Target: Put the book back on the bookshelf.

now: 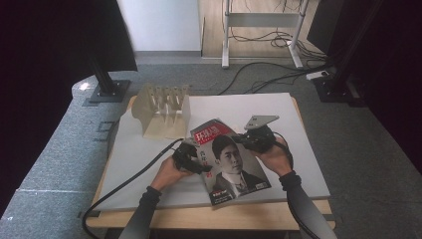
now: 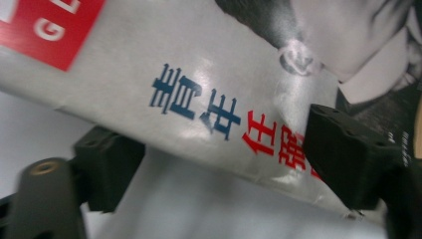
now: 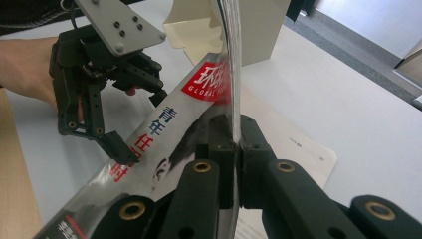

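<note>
A: Where's the glossy magazine with the red title block and portrait cover point(image 1: 230, 162)?

B: Lifted off the white table sheet point(image 1: 278, 109); its far edge is cut off in the right gripper view.

A: Grips?

B: Right gripper point(image 3: 235, 149) is clamped on its edge. Left gripper point(image 2: 226, 172) jaws straddle the other edge, apart, not pressing.

A: The beige wooden slotted rack point(image 1: 164, 110)?

B: Nothing visible in its slots

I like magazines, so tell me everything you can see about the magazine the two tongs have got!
The magazine is thin and glossy, with a shiny cover that shows a portrait, a red title block at the top and blue and red Chinese characters along one side. It is lifted at a tilt above the white table top, and the cover bends. The right tongs are shut on one edge. The left tongs straddle the opposite edge, one jaw above the cover and one below, without pinching it. A pale wooden rack stands behind it.
</note>
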Demonstrator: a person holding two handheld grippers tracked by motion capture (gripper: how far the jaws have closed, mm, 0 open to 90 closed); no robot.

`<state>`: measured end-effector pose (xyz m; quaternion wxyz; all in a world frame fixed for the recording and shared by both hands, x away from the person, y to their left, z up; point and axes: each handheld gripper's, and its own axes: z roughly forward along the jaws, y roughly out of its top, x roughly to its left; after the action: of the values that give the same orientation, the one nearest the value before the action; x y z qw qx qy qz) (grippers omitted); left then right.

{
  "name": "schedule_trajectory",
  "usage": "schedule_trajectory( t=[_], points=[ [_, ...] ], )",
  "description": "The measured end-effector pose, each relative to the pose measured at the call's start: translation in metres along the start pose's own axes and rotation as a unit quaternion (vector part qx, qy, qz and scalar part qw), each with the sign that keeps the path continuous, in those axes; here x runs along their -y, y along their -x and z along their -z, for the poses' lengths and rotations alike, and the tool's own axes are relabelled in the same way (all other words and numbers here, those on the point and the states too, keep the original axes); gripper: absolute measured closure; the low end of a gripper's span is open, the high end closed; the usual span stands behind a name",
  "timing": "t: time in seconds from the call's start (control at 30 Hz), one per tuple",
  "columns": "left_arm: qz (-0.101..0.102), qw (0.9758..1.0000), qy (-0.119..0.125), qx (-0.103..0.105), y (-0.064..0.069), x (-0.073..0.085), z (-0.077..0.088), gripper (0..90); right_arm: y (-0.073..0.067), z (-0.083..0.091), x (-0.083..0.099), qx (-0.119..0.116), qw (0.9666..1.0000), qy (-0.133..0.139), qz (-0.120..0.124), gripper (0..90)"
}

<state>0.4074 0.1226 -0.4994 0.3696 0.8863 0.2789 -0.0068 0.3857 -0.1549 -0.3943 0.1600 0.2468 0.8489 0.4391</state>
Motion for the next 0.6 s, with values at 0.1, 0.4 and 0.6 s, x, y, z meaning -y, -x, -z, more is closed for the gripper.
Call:
schedule_trajectory(
  t=[0.1,0.4,0.6],
  points=[
    [0.001,1.0000,0.008,-0.005,0.000,-0.003,0.006,25.2,0.002,0.003,-0.001,-0.001,1.0000,0.009,-0.003,86.1],
    [-0.014,0.9995,0.012,-0.026,0.004,-0.017,0.023,40.6,-0.001,0.009,-0.012,0.006,0.9998,0.018,0.010,86.0],
    [-0.004,0.9996,0.006,-0.028,0.006,-0.028,0.033,55.1,0.000,0.012,-0.016,0.010,0.9994,0.030,0.014,86.0]
  ],
)
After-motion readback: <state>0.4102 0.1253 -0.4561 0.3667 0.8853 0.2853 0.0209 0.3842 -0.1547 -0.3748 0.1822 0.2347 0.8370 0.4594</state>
